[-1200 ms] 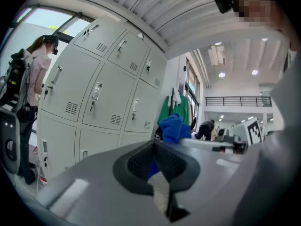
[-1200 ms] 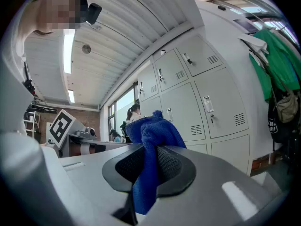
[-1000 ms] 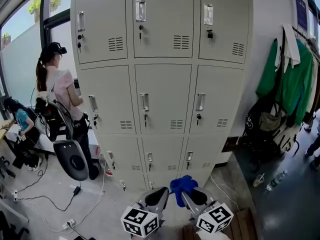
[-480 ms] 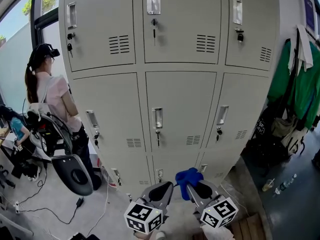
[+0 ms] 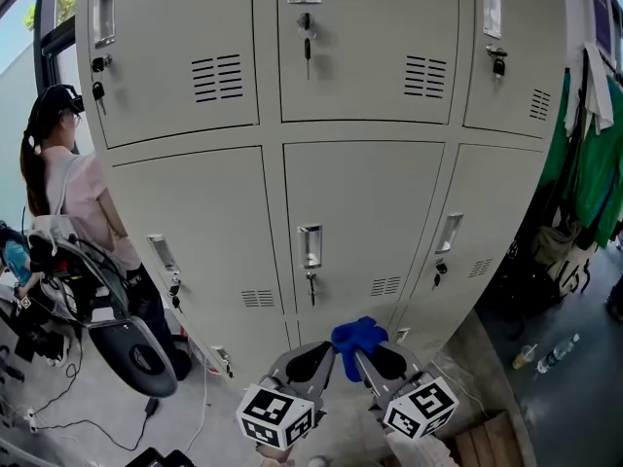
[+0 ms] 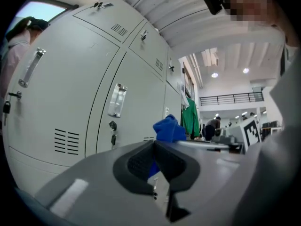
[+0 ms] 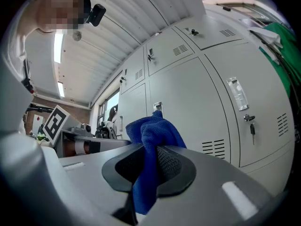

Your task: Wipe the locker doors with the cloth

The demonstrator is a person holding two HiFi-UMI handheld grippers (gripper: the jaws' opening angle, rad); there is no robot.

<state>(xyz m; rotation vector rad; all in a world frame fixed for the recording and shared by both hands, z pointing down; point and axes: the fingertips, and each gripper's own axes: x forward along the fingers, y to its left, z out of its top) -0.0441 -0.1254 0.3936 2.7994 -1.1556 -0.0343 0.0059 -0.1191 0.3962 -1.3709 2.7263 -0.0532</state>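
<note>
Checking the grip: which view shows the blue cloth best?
Right gripper view: the blue cloth sits close and central, pinched in the right claw. The head view shows a small bunch; the left gripper view, just its top.

A workplace locker area: grey steel lockers (image 5: 360, 202) (green jackets (image 5: 582, 154) hung beside).

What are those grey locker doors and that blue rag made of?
The locker doors look like painted sheet metal: smooth pale grey, with punched vent slots. The cloth seems soft fabric, perhaps microfibre: fuzzy surface, limp folds.
</note>
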